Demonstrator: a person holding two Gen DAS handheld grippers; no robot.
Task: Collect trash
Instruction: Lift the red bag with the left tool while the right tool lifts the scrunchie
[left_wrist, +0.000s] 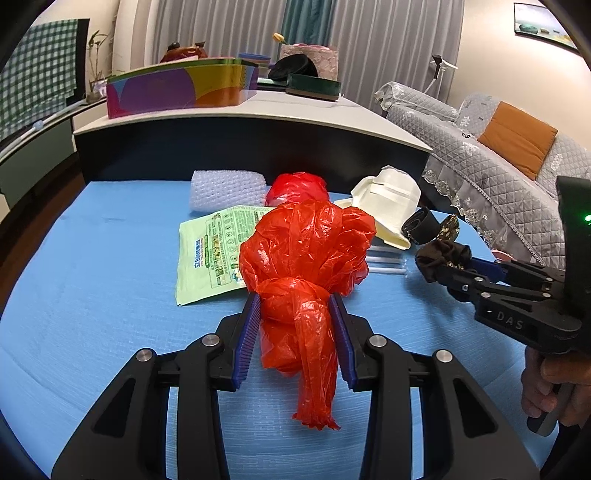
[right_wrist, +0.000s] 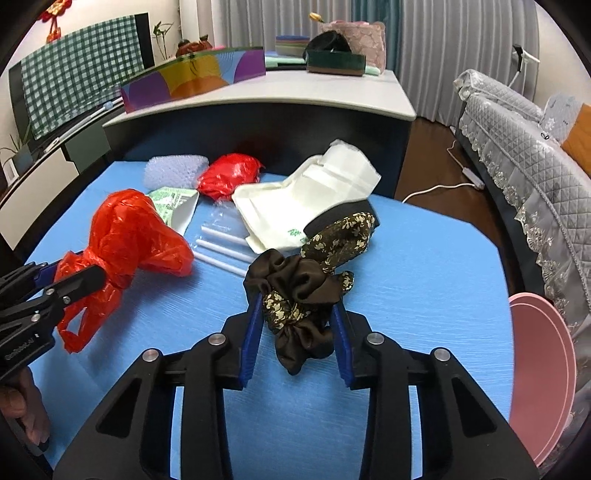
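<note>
My left gripper is shut on a knotted red plastic bag, held just above the blue table; the bag also shows in the right wrist view. My right gripper is shut on a brown floral cloth scrunchie, also seen in the left wrist view. On the table lie a second crumpled red bag, a green printed packet, a bubble-wrap piece, a white paper bag and white straws.
A pink bin stands at the table's right edge. A grey desk with a colourful box stands behind the blue table. A quilted grey sofa is to the right. A black roll lies by the paper bag.
</note>
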